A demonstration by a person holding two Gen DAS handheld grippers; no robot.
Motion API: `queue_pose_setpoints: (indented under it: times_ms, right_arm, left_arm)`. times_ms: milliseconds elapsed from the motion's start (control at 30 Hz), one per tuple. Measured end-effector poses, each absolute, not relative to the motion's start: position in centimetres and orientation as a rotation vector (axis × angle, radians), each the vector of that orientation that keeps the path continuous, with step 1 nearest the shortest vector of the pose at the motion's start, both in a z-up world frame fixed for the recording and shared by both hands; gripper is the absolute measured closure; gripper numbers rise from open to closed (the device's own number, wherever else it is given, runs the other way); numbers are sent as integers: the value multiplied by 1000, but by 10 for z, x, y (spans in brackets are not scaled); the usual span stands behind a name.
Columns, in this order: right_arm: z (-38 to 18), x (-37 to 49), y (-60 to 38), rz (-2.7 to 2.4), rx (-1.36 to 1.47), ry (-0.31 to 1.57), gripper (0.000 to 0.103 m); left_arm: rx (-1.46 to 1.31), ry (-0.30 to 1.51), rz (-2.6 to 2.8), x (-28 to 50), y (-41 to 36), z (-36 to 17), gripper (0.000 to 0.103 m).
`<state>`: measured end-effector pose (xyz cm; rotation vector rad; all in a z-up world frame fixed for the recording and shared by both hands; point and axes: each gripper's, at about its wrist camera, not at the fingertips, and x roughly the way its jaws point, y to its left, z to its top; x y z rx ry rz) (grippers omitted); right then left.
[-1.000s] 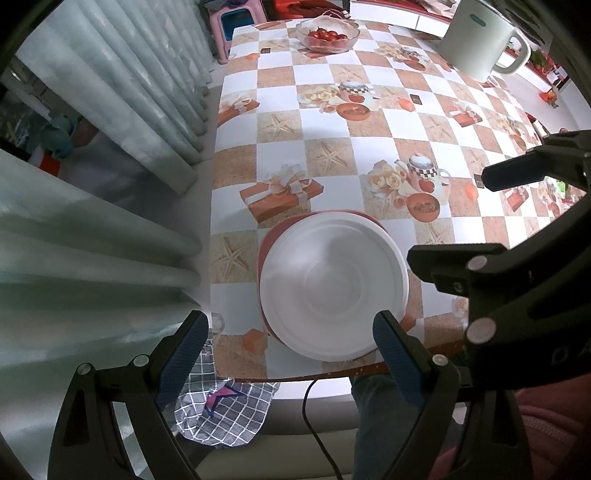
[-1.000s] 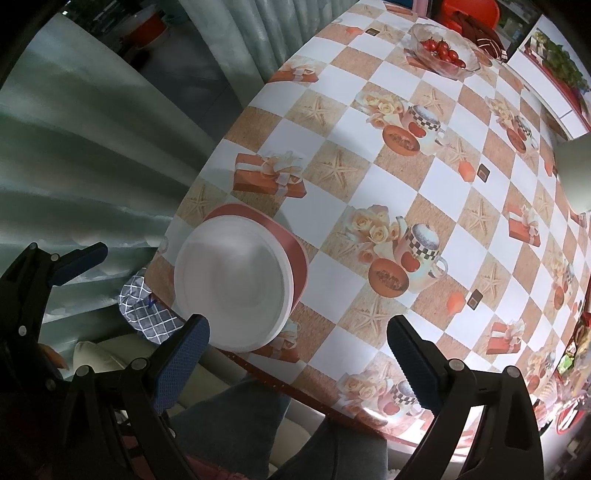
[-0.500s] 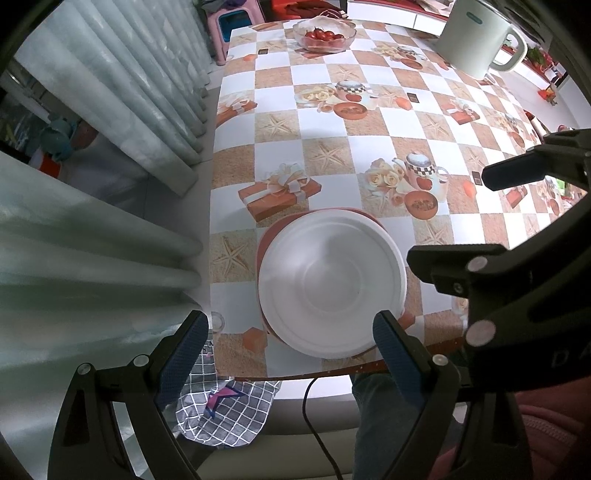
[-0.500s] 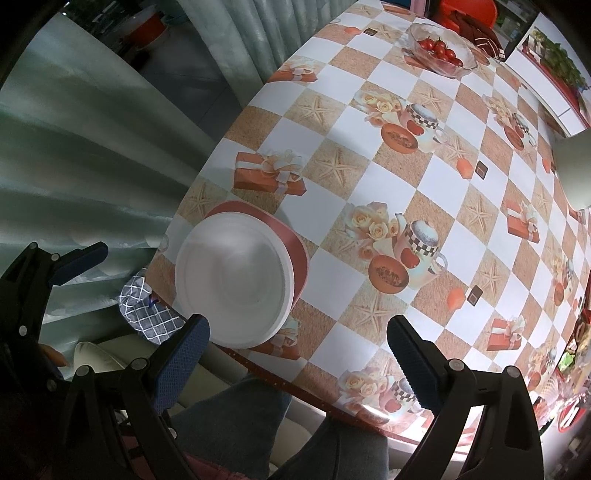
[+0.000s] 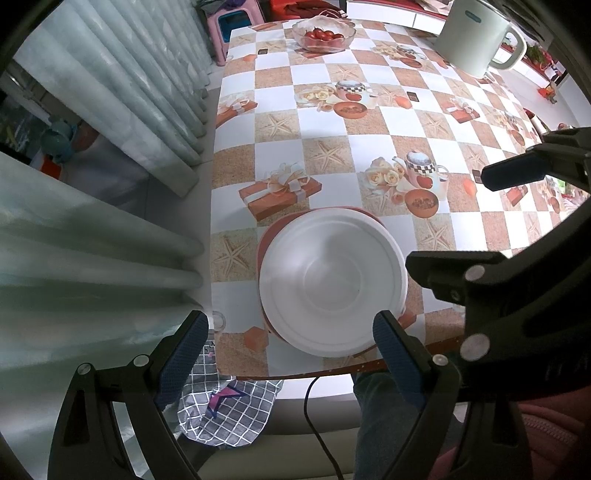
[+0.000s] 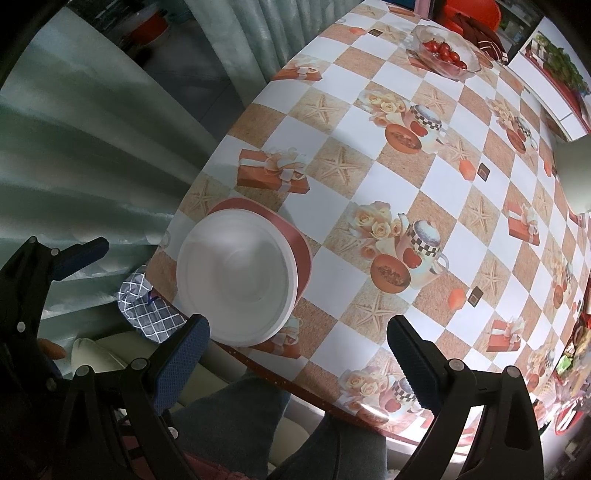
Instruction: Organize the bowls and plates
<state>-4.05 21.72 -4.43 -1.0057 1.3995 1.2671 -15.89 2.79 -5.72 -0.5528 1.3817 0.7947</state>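
Note:
A white bowl (image 5: 332, 280) sits inside a red plate (image 5: 264, 240) near the front left corner of the table (image 5: 280, 166). In the right wrist view the same white bowl (image 6: 236, 280) and red plate (image 6: 299, 240) lie to the lower left. My left gripper (image 5: 290, 350) hangs well above the stack, pointing straight down, open, with nothing between its blue pads. My right gripper (image 6: 299, 350) is also open and empty, high over the table's front edge, just right of the bowl.
A glass bowl of tomatoes (image 5: 323, 35) and a white kettle (image 5: 476, 37) stand at the far end. Curtains (image 5: 110, 92) hang left of the table. A checked cloth (image 5: 229, 410), a cable (image 5: 317, 424) and a person's leg (image 5: 376, 424) are below the front edge.

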Motion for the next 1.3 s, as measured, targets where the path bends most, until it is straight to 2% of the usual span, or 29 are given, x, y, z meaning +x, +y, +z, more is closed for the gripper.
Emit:
queue_pose_setpoints:
  times_ms: [1300]
  right_arm:
    - [-50, -44, 219, 1273, -1017, 1420, 5]
  left_arm:
    - [-530, 1414, 767, -158, 29, -60, 10]
